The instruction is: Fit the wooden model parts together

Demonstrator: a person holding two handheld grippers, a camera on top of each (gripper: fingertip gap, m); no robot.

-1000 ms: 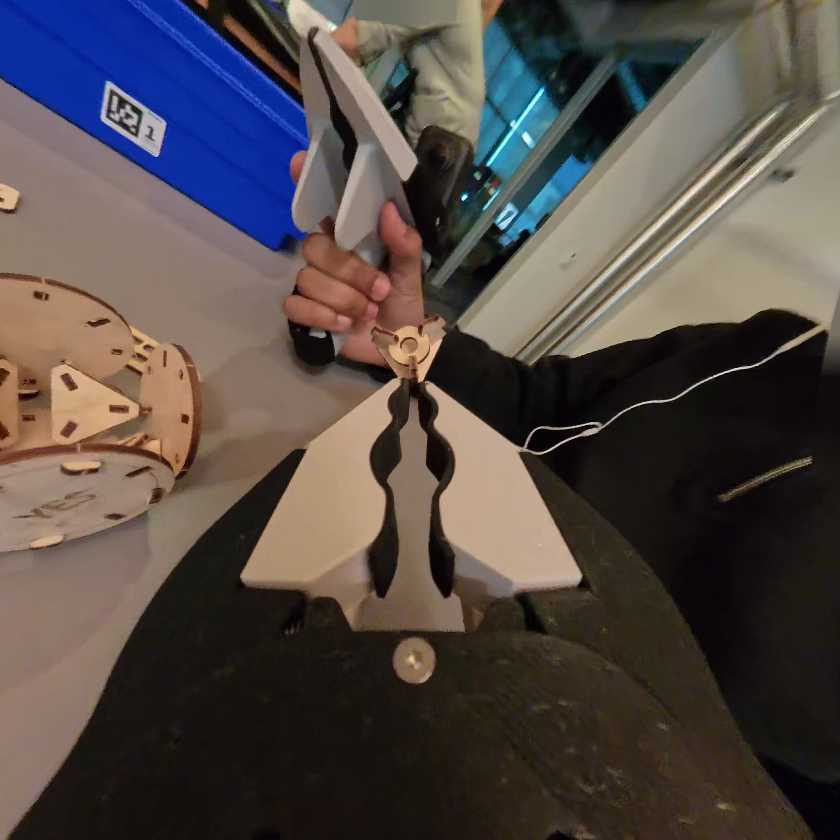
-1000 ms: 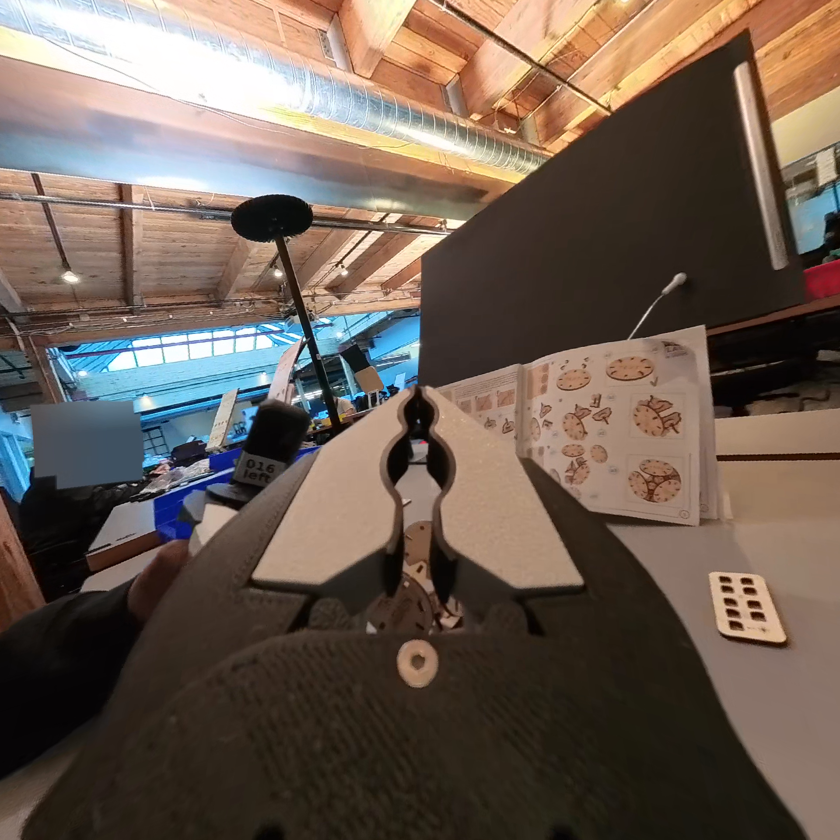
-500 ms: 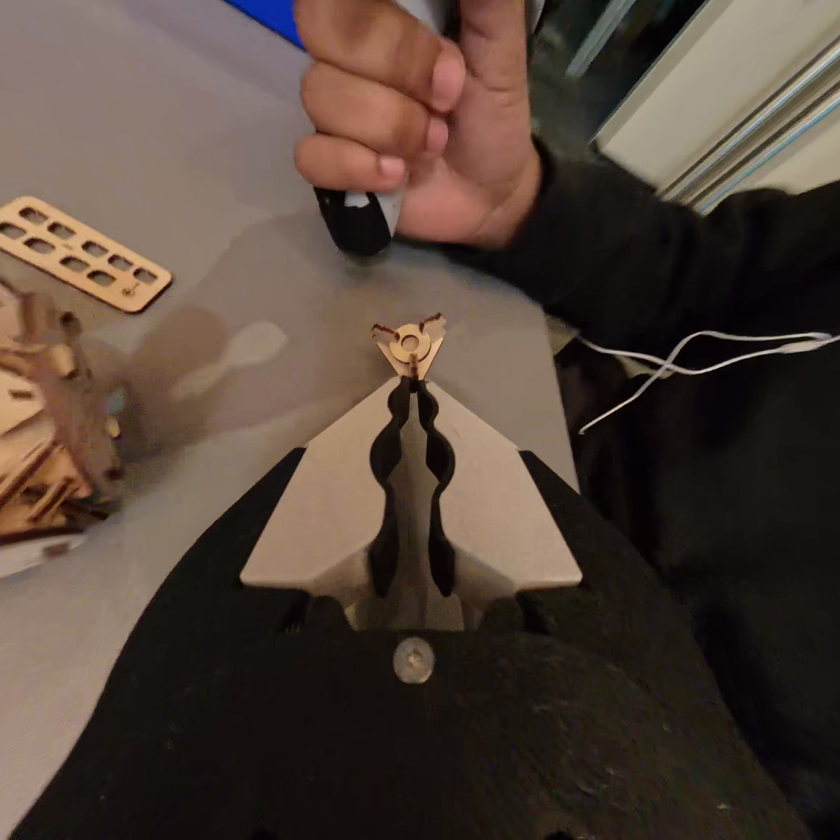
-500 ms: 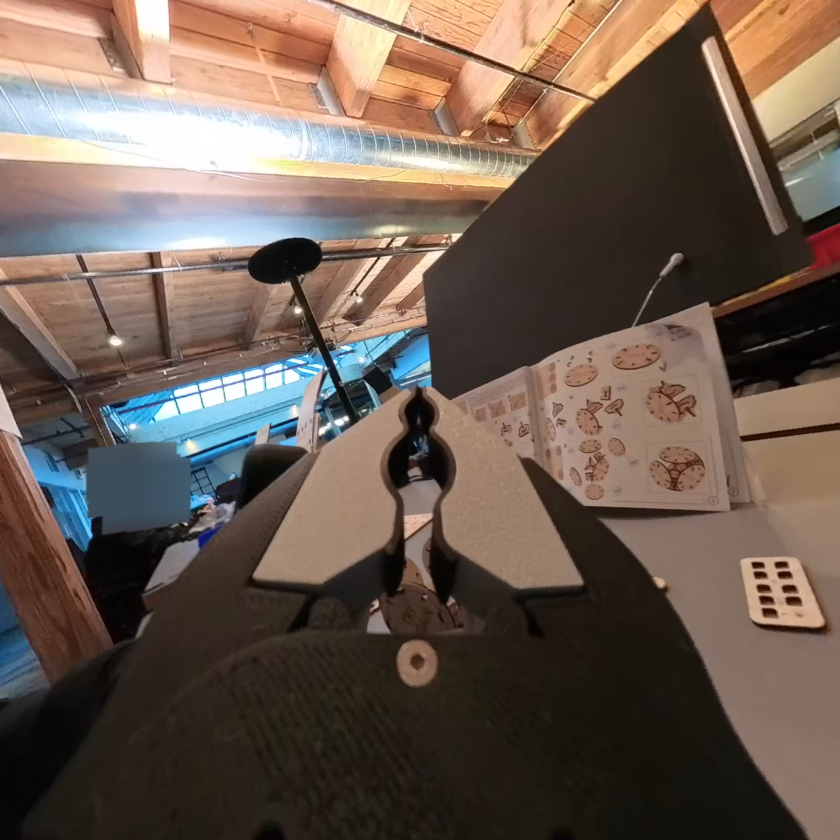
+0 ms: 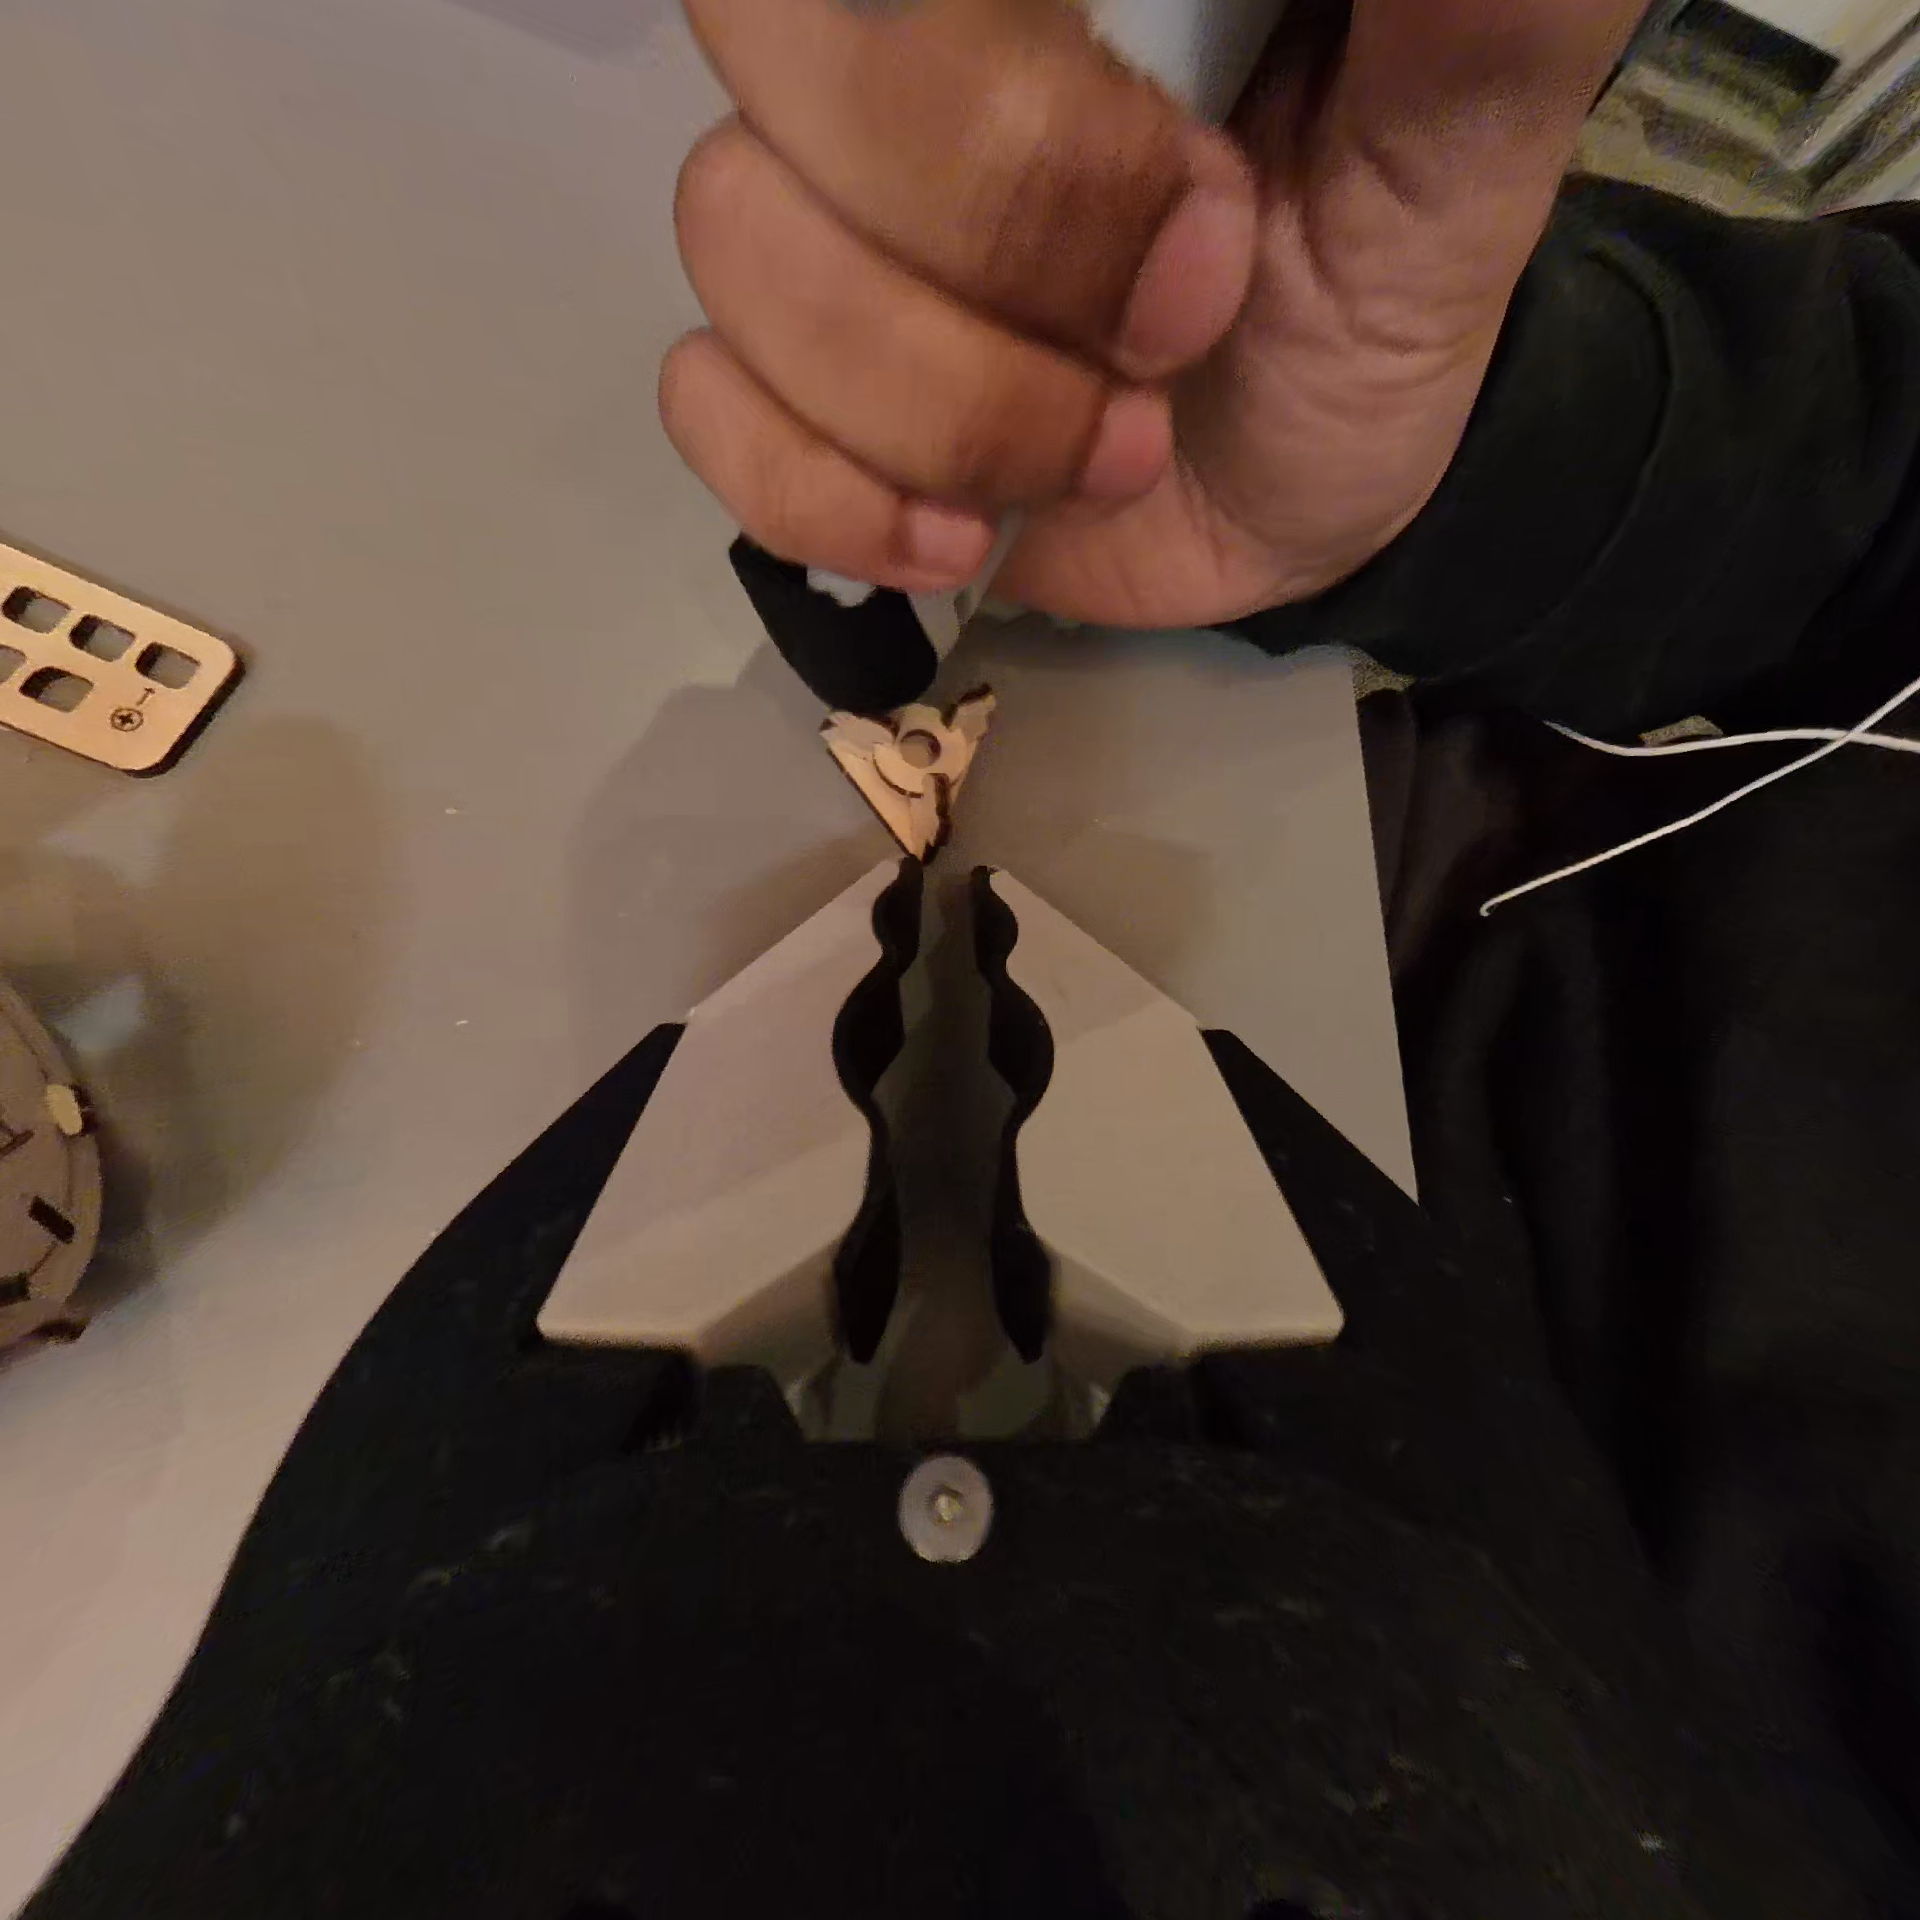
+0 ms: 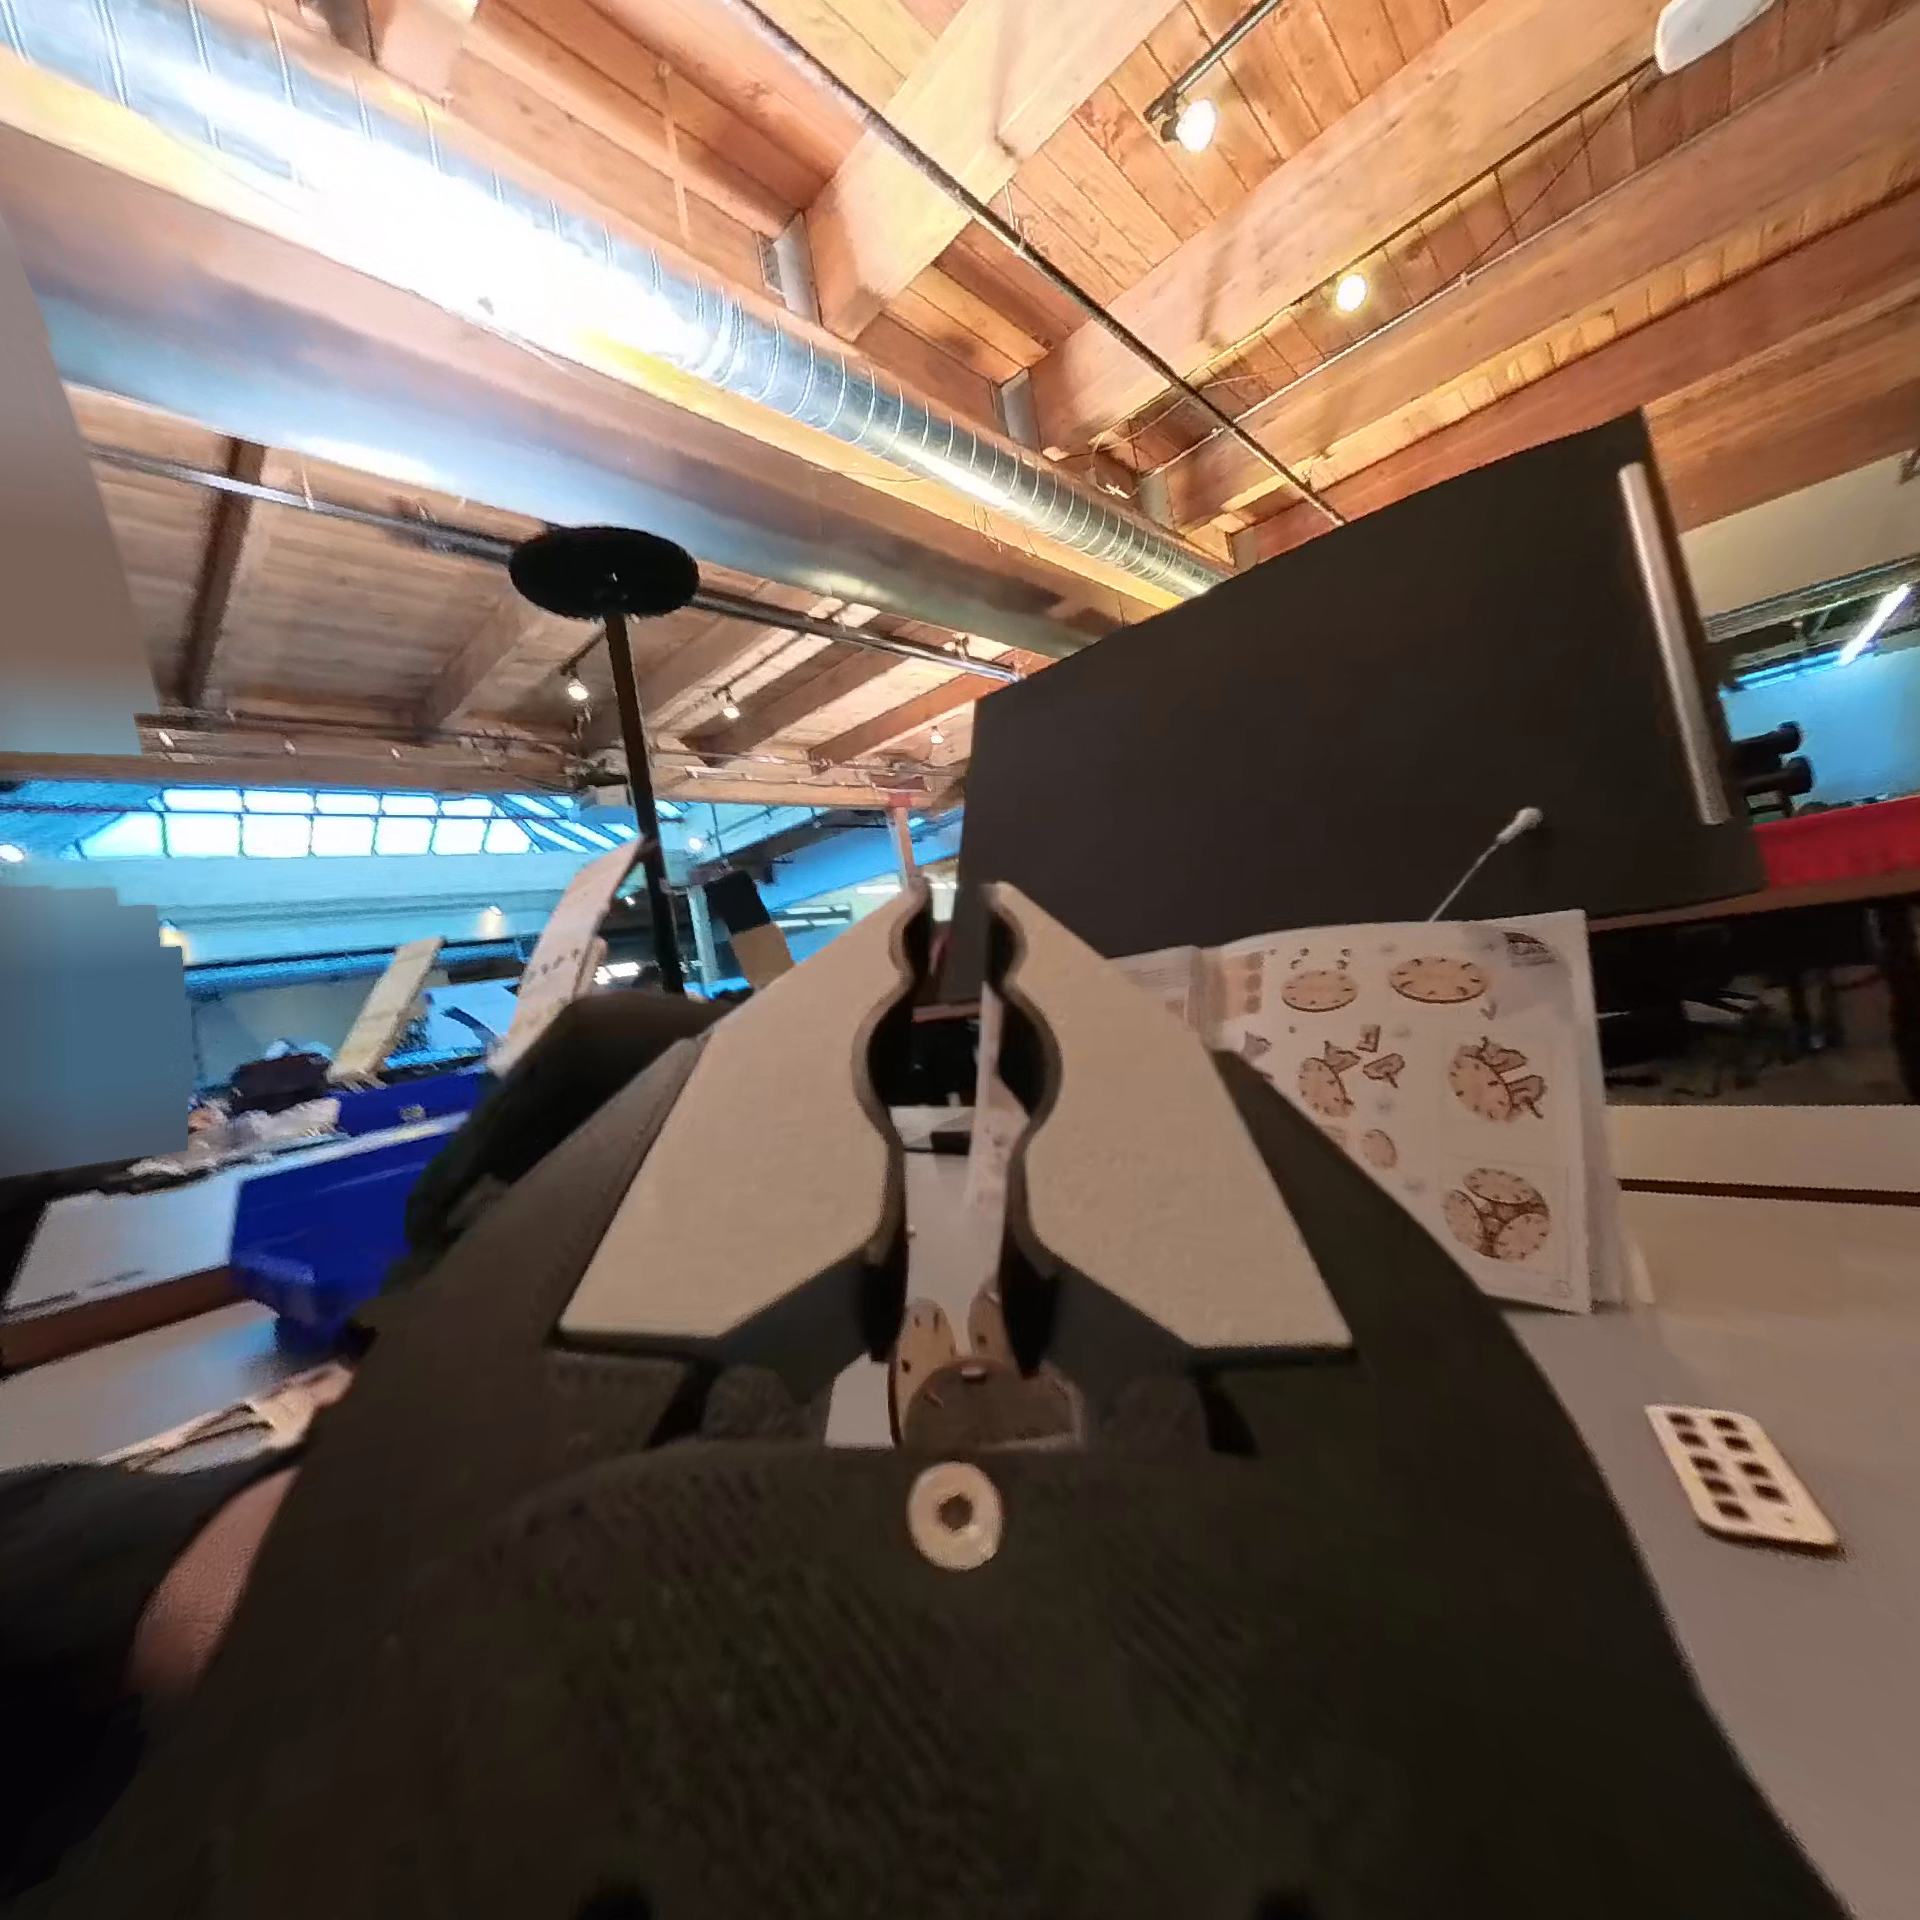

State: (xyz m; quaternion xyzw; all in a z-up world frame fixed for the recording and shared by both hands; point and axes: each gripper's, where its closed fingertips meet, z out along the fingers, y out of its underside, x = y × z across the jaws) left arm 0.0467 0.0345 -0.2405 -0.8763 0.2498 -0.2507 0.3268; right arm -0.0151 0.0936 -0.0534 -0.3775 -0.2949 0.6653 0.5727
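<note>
In the left wrist view my left gripper is open over the grey table. Its pads hold nothing. A small triangular wooden piece with a round hole lies just ahead of the left fingertip, outside the jaws. A hand grips the other gripper's handle, whose black end sits right above the piece. In the right wrist view my right gripper points up and away from the table, its fingers slightly apart with nothing between them.
A wooden strip with square holes lies at the left and also shows in the right wrist view. A round wooden assembly sits at the far left. An open instruction booklet, a black panel and a blue bin stand behind.
My left gripper was shut on the triangular wooden piece. Its jaws have opened and the piece has left the grasp, now just ahead of the tips. My right gripper's fingers have also parted.
</note>
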